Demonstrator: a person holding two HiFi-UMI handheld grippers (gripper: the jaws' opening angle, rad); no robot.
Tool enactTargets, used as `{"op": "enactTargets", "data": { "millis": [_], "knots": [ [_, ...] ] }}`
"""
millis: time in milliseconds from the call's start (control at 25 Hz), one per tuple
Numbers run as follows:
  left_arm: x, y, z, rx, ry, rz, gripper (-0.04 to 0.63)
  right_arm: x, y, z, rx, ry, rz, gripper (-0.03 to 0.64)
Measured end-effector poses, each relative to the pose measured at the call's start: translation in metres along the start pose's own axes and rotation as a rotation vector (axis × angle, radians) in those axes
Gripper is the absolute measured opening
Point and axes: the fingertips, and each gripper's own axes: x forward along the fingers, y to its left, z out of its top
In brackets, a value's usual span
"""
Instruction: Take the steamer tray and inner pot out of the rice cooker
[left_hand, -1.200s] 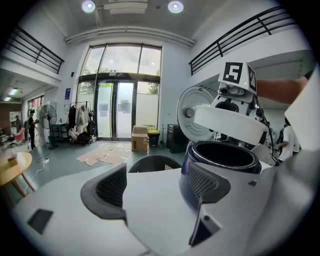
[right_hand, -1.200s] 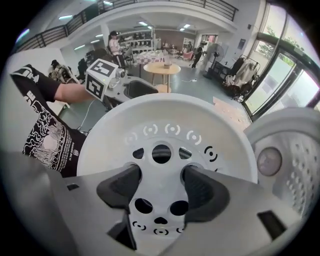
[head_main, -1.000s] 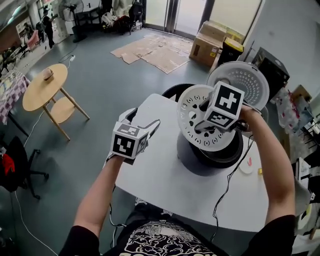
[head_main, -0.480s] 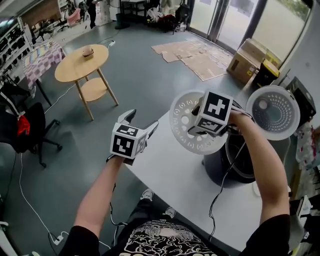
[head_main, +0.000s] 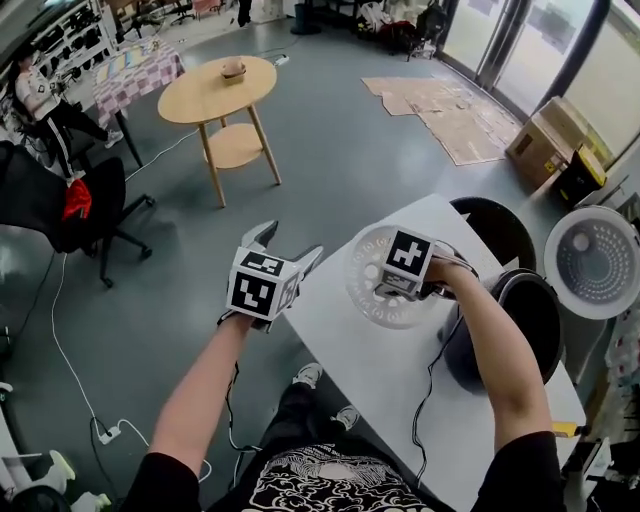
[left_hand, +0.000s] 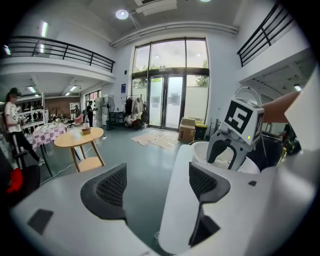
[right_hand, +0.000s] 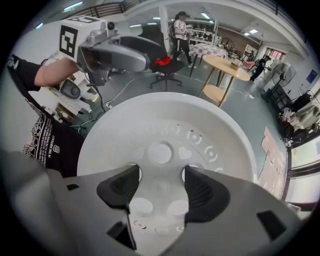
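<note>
My right gripper is shut on the white perforated steamer tray and holds it low over the left part of the white table, away from the cooker. From the right gripper view the jaws point down onto the tray's holed middle. The black rice cooker stands at the table's right with its white lid swung open; its inside looks dark and I cannot make out the inner pot. My left gripper hovers open and empty just off the table's left edge; its jaws have nothing between them.
A power cable runs from the cooker across the table toward the person. A black round seat stands behind the table. On the floor are a round wooden side table, a black office chair and cardboard boxes.
The right gripper has carried the tray from above the cooker leftward and down over the table. The left gripper stays open, and the head view has swung left.
</note>
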Motion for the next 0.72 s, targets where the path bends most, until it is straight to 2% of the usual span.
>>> {"op": "enactTargets", "data": {
  "millis": [120, 240, 560, 720],
  "knots": [
    [-0.002, 0.006, -0.018, -0.012, 0.032, 0.011, 0.382, 0.034, -0.001, -0.004, 0.016, 0.032, 0.004, 0.301],
    [0.005, 0.004, -0.024, -0.02, 0.047, 0.009, 0.382, 0.049, -0.016, -0.017, 0.021, 0.103, -0.066, 0.301],
    [0.02, -0.004, -0.035, -0.032, 0.067, -0.008, 0.382, 0.088, -0.017, -0.022, 0.049, 0.099, -0.05, 0.302],
    [0.022, -0.01, -0.035, -0.021, 0.074, -0.018, 0.382, 0.091, -0.019, -0.029, 0.067, 0.136, -0.061, 0.302]
  ]
}}
